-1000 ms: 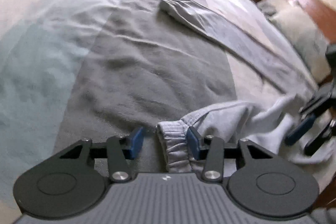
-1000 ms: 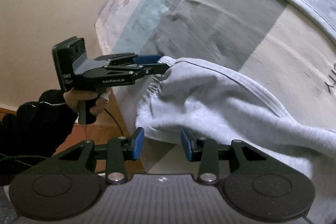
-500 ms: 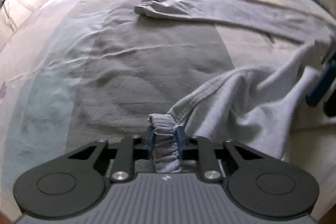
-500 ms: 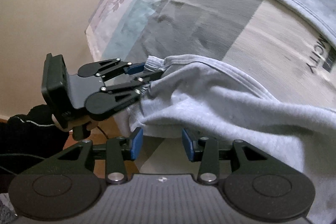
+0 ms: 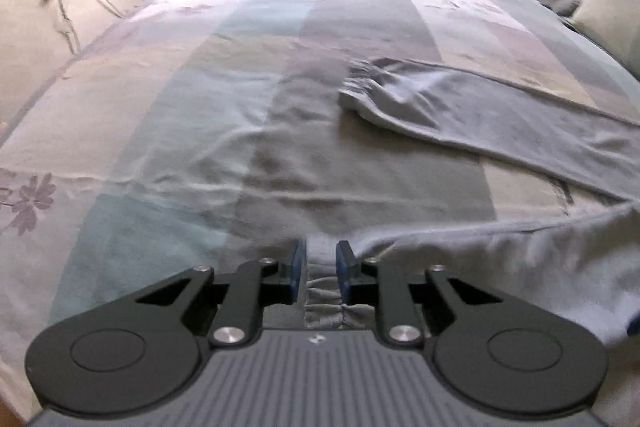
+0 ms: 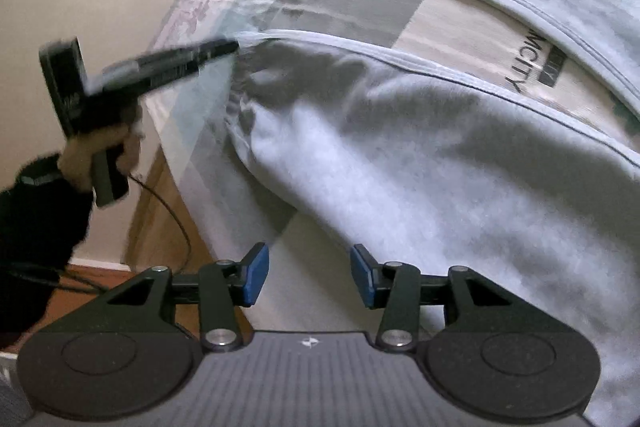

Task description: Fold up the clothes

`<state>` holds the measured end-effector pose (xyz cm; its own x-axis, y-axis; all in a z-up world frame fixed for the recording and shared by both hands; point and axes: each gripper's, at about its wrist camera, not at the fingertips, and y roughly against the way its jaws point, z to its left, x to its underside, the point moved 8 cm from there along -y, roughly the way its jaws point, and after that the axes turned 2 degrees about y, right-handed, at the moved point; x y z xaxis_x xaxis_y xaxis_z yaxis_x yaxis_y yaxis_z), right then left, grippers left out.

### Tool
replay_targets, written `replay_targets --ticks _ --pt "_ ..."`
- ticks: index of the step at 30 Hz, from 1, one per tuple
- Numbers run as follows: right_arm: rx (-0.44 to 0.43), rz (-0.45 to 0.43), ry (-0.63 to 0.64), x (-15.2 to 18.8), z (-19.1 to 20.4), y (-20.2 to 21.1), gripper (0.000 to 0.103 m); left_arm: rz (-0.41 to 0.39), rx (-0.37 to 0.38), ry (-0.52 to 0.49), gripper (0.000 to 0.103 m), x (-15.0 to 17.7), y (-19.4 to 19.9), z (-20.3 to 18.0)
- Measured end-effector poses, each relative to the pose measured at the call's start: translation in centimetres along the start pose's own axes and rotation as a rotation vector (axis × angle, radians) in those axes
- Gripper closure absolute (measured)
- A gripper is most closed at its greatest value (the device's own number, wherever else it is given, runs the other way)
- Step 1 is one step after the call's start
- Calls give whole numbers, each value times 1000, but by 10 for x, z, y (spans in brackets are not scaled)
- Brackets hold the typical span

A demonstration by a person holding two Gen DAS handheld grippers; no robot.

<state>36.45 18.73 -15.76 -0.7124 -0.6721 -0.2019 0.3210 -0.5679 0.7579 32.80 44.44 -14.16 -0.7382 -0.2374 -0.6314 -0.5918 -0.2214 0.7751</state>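
Observation:
Light grey sweatpants (image 5: 500, 115) lie across a striped bed. My left gripper (image 5: 320, 267) is shut on the elastic cuff (image 5: 322, 303) of the near leg, which trails off to the right. The far leg's cuff (image 5: 360, 83) rests flat further up the bed. In the right wrist view the near leg (image 6: 400, 155) is lifted at its end by the left gripper (image 6: 232, 47), blurred by motion. My right gripper (image 6: 308, 273) is open, low beside the leg's edge, with nothing between its fingers.
The bed cover (image 5: 160, 131) has grey, teal and beige stripes and a flower print at the left edge. Pillows (image 5: 600, 11) sit at the far right. A person's hand (image 6: 96, 151) in a dark sleeve holds the left gripper beside the bed edge; floor and wall lie left.
The left gripper closed on the near cuff, then lifted and swung it toward the middle of the bed. The right gripper stayed open and shifted slightly.

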Motion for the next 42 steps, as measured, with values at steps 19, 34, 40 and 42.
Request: replay_targets --ticks 19,34,40,42 --pt "22 85 213 79 2 5 49 108 189 882 69 126 15 25" --pt "500 28 693 138 -7 17 65 36 84 787 85 99 -6 14" --pt "650 36 856 143 -21 6 79 74 36 718 91 94 -5 13" --pt "682 41 836 139 -24 8 97 83 27 701 92 93 0 14"
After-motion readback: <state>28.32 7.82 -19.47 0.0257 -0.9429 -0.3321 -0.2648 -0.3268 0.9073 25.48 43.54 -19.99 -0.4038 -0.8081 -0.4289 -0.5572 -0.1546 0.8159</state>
